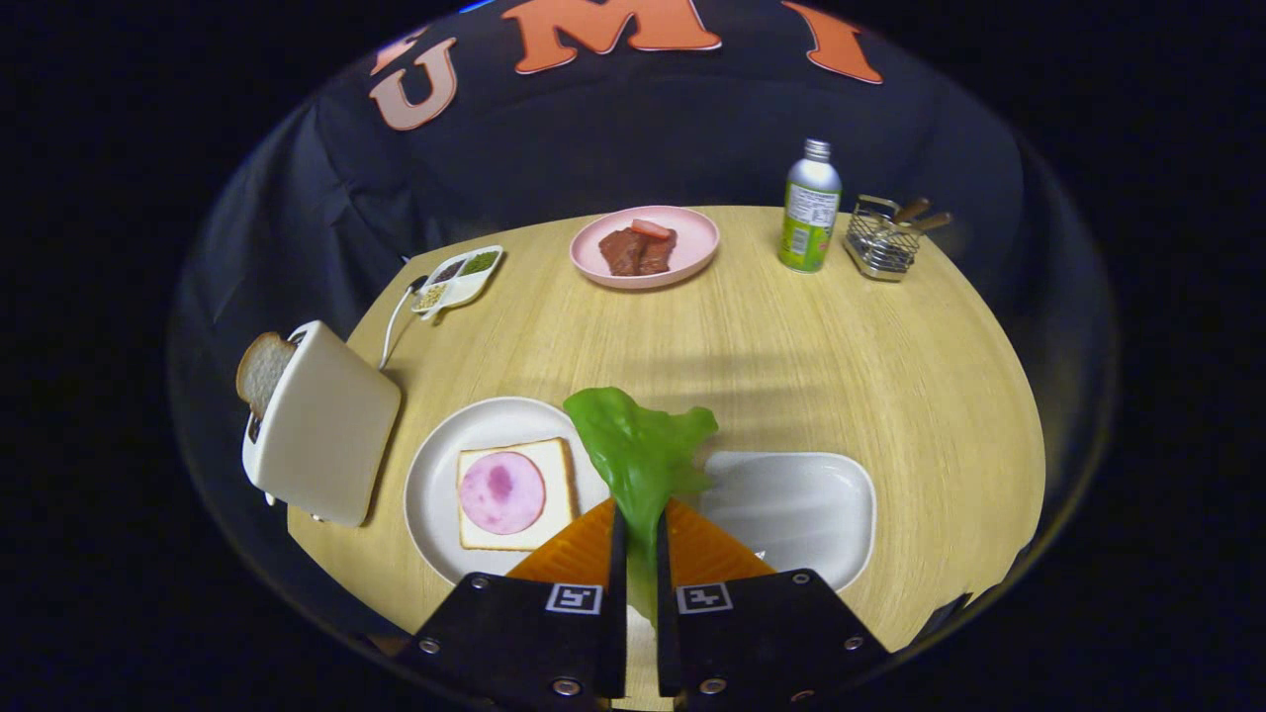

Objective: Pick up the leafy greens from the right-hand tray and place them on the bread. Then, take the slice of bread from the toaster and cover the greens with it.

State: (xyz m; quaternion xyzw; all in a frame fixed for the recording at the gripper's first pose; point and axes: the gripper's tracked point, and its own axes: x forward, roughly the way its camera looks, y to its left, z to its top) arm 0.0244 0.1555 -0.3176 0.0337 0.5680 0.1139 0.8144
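Tool (638,519) clamps greens (641,450), both fingers pressing stem, leaf above plate (435,494) edge. Bread (473,534) with ham left; tray (801,504) right; toaster (321,425) beyond.

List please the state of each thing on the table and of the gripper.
Gripper: shut on the green lettuce leaf, held up.
White rounded tray: empty.
Bread slice on the round white plate: bread flat, pink ham round on top, no greens yet.
White toaster: bread slice sticking up from the slot.
Green bottle: upright, capped.
Pink plate: holds brown meat pieces.
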